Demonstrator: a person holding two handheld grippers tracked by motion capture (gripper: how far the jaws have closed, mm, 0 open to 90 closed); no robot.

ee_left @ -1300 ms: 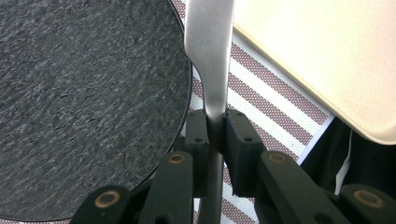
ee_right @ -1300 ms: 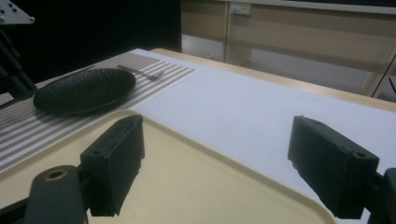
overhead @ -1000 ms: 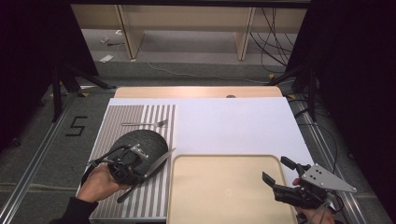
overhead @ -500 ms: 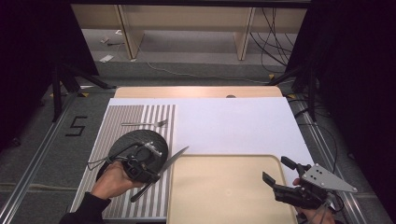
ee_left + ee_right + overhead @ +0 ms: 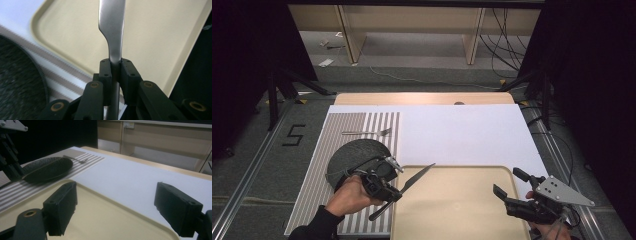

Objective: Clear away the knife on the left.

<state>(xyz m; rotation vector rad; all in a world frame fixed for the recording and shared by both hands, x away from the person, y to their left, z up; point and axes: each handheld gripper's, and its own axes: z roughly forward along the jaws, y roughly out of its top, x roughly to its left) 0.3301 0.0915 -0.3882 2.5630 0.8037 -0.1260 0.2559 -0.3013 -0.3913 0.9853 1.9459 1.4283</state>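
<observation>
From above, the left gripper [image 5: 379,186] holds a knife [image 5: 412,181] with closed jaws; its blade points over the left edge of the beige tray [image 5: 452,210], beside the dark plate [image 5: 357,152] on the striped mat [image 5: 312,200]. A fork [image 5: 367,132] lies behind the plate. The right gripper [image 5: 507,192] is over the tray's right side, jaws open.

In the left gripper view, the jaws squeeze the knife [image 5: 112,37] at its neck, above the tray [image 5: 155,37].

In the right gripper view, the open jaws hold nothing over the tray [image 5: 100,217]; the plate [image 5: 47,168] is far left on the counter.
</observation>
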